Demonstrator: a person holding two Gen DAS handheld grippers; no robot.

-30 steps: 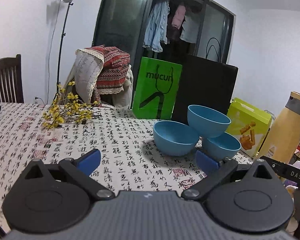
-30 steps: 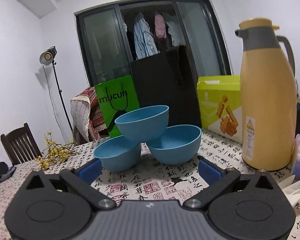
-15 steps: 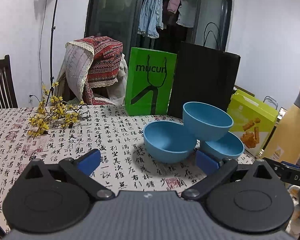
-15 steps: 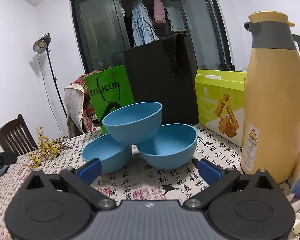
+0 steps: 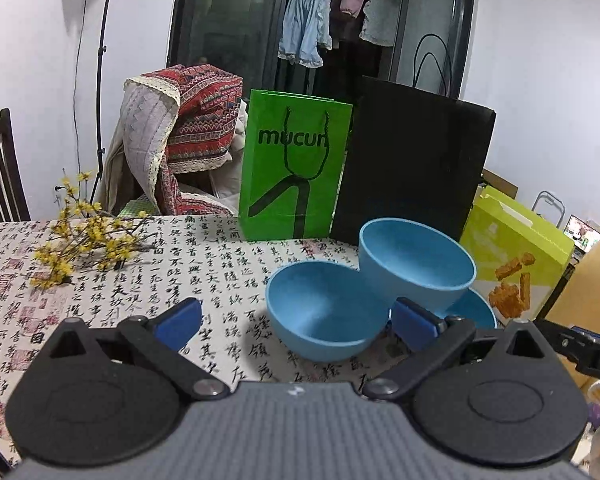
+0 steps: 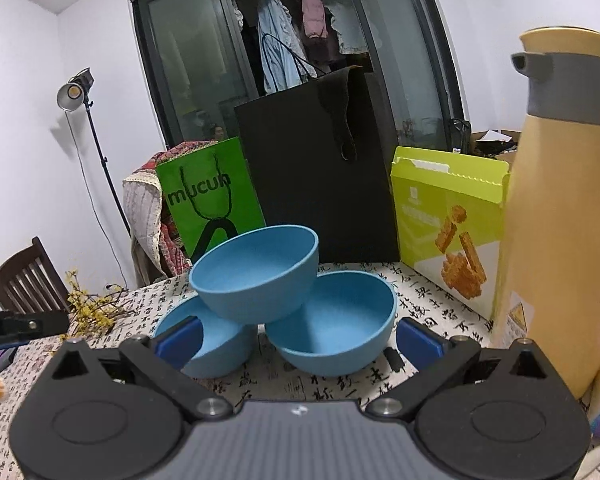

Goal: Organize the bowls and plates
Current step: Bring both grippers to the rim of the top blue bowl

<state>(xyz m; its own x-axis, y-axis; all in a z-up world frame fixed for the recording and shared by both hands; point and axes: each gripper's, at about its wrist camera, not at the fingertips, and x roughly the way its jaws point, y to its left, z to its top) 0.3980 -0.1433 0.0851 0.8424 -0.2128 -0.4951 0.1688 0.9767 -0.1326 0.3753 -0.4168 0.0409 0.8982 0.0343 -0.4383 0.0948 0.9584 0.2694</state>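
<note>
On the bench (image 5: 100, 292), with its calligraphy-print cloth, a black bag (image 6: 320, 184) and a green bag (image 5: 292, 172) stand behind three blue bowls. Two bowls (image 6: 336, 320) (image 6: 204, 340) sit side by side and the third bowl (image 6: 256, 276) rests tilted across their rims. Your left tongs (image 5: 296, 320) and right tongs (image 6: 296, 340) gape wide and empty just short of the bowls.
</note>
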